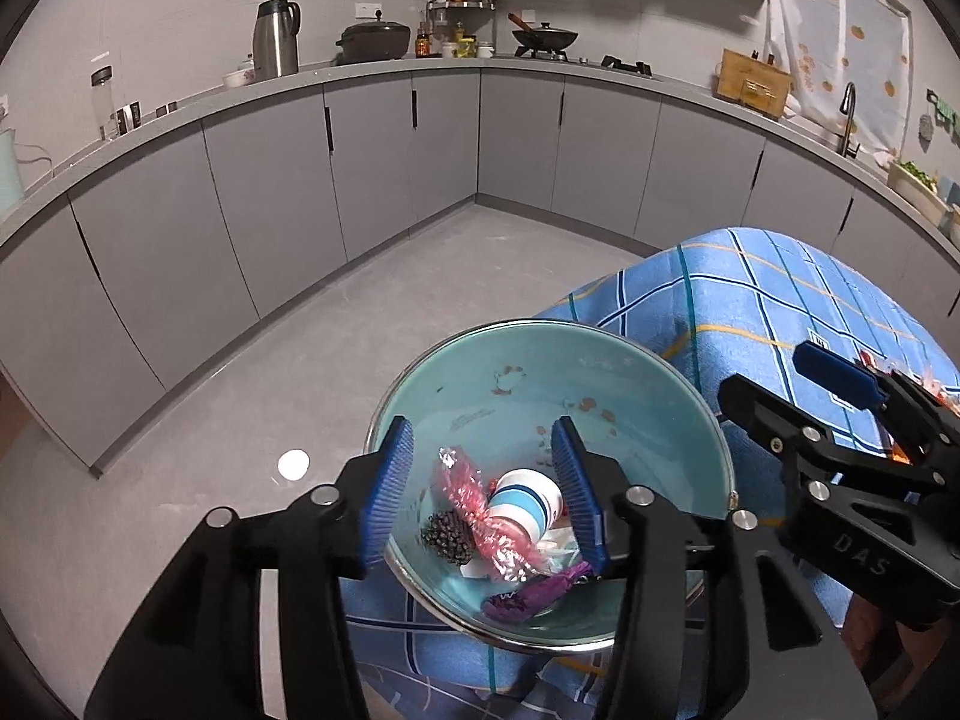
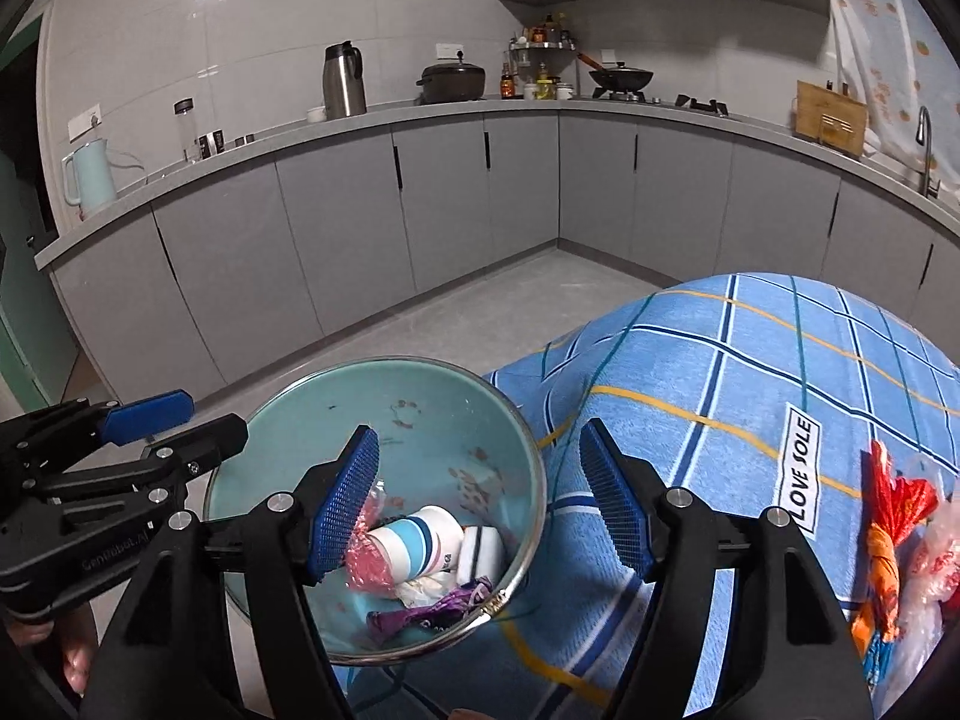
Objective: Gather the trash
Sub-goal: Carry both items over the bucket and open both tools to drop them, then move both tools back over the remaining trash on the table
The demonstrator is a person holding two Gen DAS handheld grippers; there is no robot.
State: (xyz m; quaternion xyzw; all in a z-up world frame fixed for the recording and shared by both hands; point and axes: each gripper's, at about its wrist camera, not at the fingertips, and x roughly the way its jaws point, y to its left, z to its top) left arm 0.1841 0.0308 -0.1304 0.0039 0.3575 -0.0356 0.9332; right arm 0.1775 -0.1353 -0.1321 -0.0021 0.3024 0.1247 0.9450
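Observation:
A teal bowl with a metal rim stands at the corner of a table under a blue checked cloth. In it lie a striped paper cup, a pink wrapper, a purple wrapper and a dark speckled piece. My left gripper is open and empty above the bowl. My right gripper is open and empty over the bowl's right rim. Red and orange wrappers lie on the cloth at the right.
Grey kitchen cabinets and a worktop run around the room, with a steel flask, pot, wok and pale kettle on it. Grey floor lies left of the table.

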